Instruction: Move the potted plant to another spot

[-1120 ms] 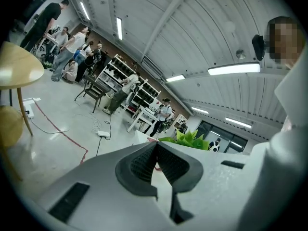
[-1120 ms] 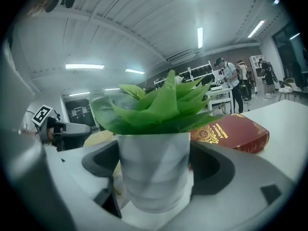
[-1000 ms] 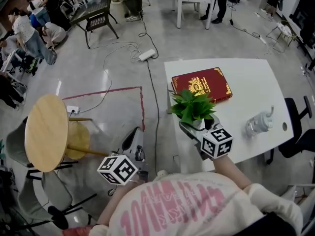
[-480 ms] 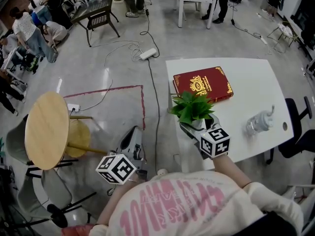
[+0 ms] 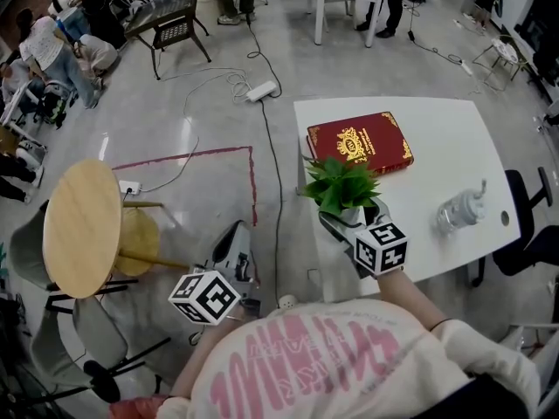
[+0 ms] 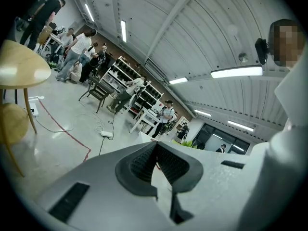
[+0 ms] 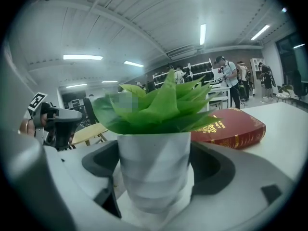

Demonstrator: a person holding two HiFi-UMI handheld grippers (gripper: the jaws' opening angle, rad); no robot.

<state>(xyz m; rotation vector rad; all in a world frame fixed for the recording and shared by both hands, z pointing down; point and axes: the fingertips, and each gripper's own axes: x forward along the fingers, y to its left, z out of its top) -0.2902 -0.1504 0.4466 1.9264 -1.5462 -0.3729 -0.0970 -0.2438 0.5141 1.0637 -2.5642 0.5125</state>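
The potted plant (image 5: pixel 341 186), green leaves in a ribbed white pot (image 7: pixel 154 170), stands at the near left part of the white table (image 5: pixel 454 138). My right gripper (image 5: pixel 349 218) reaches in from the near side with a jaw on each side of the pot, and its pads (image 7: pixel 211 165) lie against the pot's walls. I cannot tell whether the pot's base rests on the table. My left gripper (image 5: pixel 234 250) hangs over the floor left of the table. Its jaws are shut with nothing between them (image 6: pixel 156 146).
A red book (image 5: pixel 358 144) lies just behind the plant. A clear bottle (image 5: pixel 458 216) lies at the table's right. A round wooden table (image 5: pixel 83 230) stands at left, with red tape (image 5: pixel 183 160) and a power strip (image 5: pixel 260 92) on the floor. People and chairs are farther back.
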